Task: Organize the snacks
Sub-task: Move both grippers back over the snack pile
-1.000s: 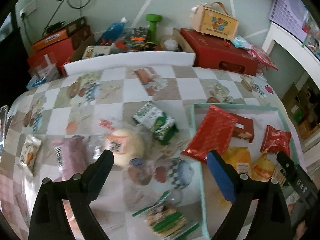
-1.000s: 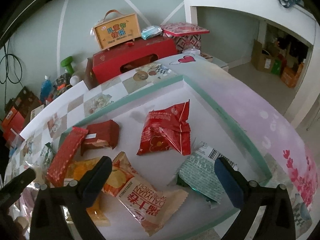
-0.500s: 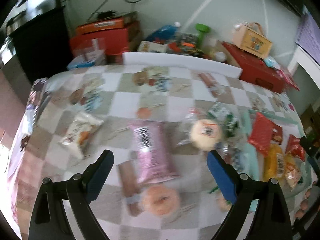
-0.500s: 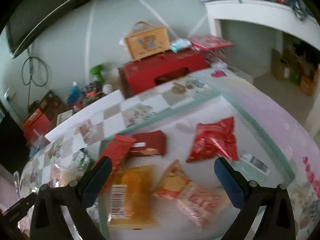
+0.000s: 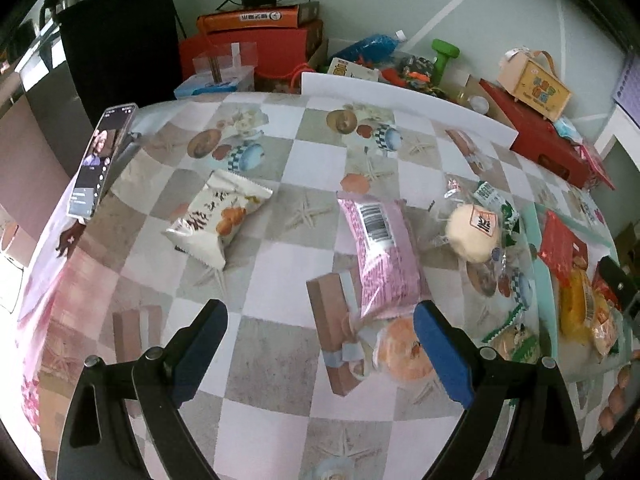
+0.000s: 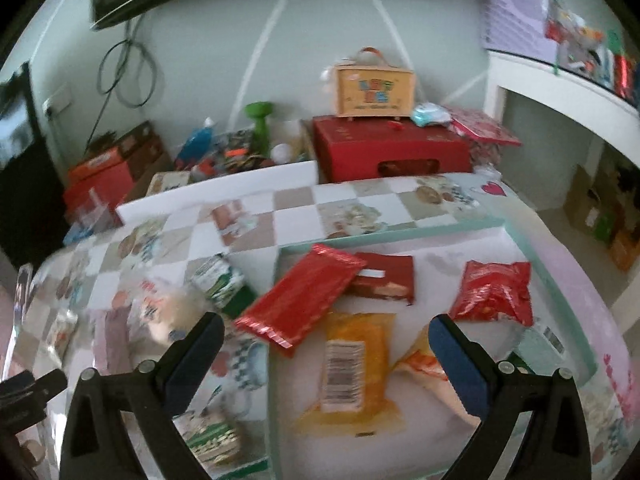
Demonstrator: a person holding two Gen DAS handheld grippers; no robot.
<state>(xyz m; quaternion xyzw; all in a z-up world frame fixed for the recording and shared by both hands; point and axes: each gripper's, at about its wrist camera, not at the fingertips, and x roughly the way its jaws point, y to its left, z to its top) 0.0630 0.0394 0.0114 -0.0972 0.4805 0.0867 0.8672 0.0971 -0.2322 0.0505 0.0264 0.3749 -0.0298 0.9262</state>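
Note:
My left gripper (image 5: pixel 320 336) is open and empty above the checkered tablecloth, just short of a pink snack pack (image 5: pixel 382 256). A white snack pack (image 5: pixel 218 218) lies to its left, a round bun in clear wrap (image 5: pixel 474 232) and a green pack (image 5: pixel 494 198) to its right. My right gripper (image 6: pixel 326 354) is open and empty over the mint-rimmed tray (image 6: pixel 400 234), which holds a long red pack (image 6: pixel 302 296), a dark red pack (image 6: pixel 386 282), an orange pack (image 6: pixel 352 364) and a crinkled red bag (image 6: pixel 494 292).
A phone (image 5: pixel 100 160) leans at the table's left edge. A white board (image 5: pixel 400 98) stands along the far edge, with red boxes (image 5: pixel 538 136), a green dumbbell (image 5: pixel 444 56) and a small wooden case (image 5: pixel 534 84) behind it. A green-striped pack (image 6: pixel 212 436) lies beside the tray.
My left gripper has swung left, away from the tray, and now faces the pink and white packs. My right gripper has pulled back and turned left over the tray.

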